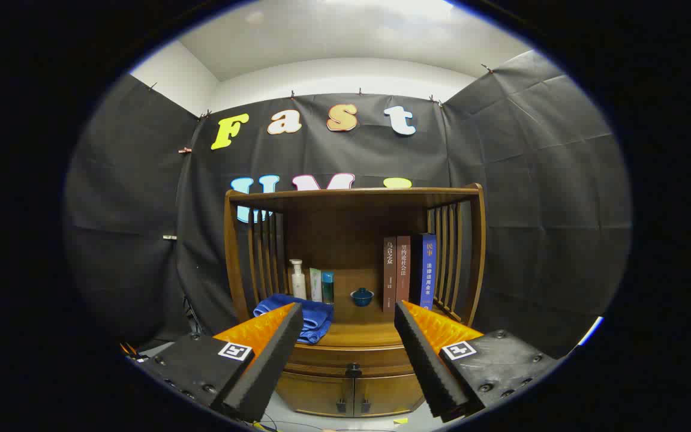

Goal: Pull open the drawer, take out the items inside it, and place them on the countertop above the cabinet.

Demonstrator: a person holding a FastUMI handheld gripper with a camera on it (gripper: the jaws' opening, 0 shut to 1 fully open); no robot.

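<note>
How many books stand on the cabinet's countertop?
3, upright side by side right of the small bowl: brown book, reddish book, blue book. The open claw holds nothing.

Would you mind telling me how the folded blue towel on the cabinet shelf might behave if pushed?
The blue towel looks soft and folded, so it would probably bunch rather than slide rigidly. It seems light and unbreakable. The hand-held gripper is open, short of it.

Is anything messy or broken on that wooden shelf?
Nothing looks broken or spilled. The books and bottles stand upright, the small bowl sits level, and the blue towel lies folded, overhanging the countertop slightly. The drawer is closed; the gripper is open, holding nothing.
</note>
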